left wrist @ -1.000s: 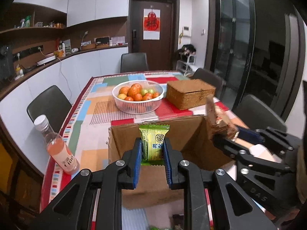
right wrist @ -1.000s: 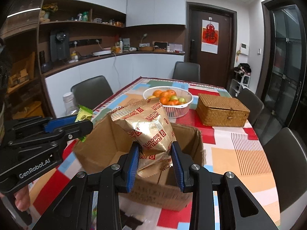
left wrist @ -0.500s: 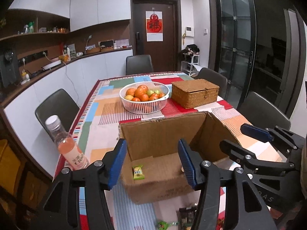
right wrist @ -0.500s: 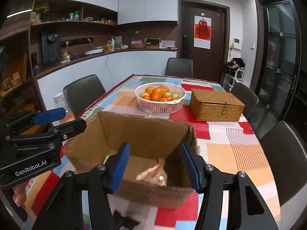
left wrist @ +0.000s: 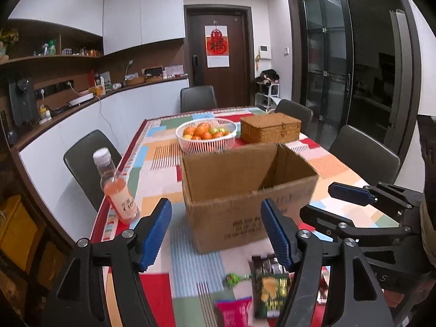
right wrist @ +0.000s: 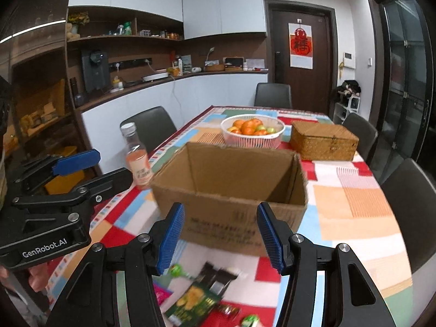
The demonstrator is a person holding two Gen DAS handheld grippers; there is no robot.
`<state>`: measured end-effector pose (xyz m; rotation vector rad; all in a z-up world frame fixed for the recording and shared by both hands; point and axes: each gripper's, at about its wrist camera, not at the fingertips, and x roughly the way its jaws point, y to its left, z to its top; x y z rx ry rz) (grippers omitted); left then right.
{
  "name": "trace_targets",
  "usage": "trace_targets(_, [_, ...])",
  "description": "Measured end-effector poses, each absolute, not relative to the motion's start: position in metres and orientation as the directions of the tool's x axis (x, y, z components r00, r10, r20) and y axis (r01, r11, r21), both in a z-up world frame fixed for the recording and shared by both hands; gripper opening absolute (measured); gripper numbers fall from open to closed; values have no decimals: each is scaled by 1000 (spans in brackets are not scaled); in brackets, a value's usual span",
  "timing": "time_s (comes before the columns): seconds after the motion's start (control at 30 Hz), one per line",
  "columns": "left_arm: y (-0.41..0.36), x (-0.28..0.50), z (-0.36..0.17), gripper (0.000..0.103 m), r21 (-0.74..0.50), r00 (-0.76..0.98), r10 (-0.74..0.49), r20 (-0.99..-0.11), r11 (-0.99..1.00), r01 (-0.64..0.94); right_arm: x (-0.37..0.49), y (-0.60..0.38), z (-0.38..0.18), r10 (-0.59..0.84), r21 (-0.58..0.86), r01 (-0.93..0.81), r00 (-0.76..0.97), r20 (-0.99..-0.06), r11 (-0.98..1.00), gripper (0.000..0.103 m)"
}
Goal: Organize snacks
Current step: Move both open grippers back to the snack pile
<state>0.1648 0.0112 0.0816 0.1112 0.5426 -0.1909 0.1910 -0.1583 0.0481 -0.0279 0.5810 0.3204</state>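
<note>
An open cardboard box [left wrist: 245, 218] [right wrist: 226, 223] stands on the patchwork tablecloth; its inside is hidden from this low angle. My left gripper [left wrist: 215, 204] hovers short of the box's near wall, its jaws opening with nothing between them. My right gripper [right wrist: 220, 207] is open and empty beside it, also in front of the box. Loose snacks lie on the cloth below the fingers: a dark green packet [left wrist: 269, 291] [right wrist: 196, 302], a pink packet [left wrist: 234, 310], a small green sweet [left wrist: 231, 279] [right wrist: 175, 269] and a dark packet [right wrist: 218, 275].
A bottle of pink drink [left wrist: 117, 188] [right wrist: 137, 160] stands left of the box near the table edge. Behind the box are a white basket of fruit [left wrist: 205, 151] and a wicker box [left wrist: 269, 130]. Dark chairs ring the table.
Both grippers let go of their packets, green in the left and gold in the right, which dropped into the box. Both then drew back toward the near edge with jaws spread.
</note>
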Motion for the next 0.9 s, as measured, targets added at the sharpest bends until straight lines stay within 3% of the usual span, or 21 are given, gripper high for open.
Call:
trace_targets(0.47, [9,110,29,71,51,763,-131,-633,976,210,146,-171,-3,276,106,-276,704,-655,955,56])
trace_targets(0.9, [-3,72,-5,71,156,774,-45,-632,970,184,110,-184,-32,212,78,-226,665,-716,971,56])
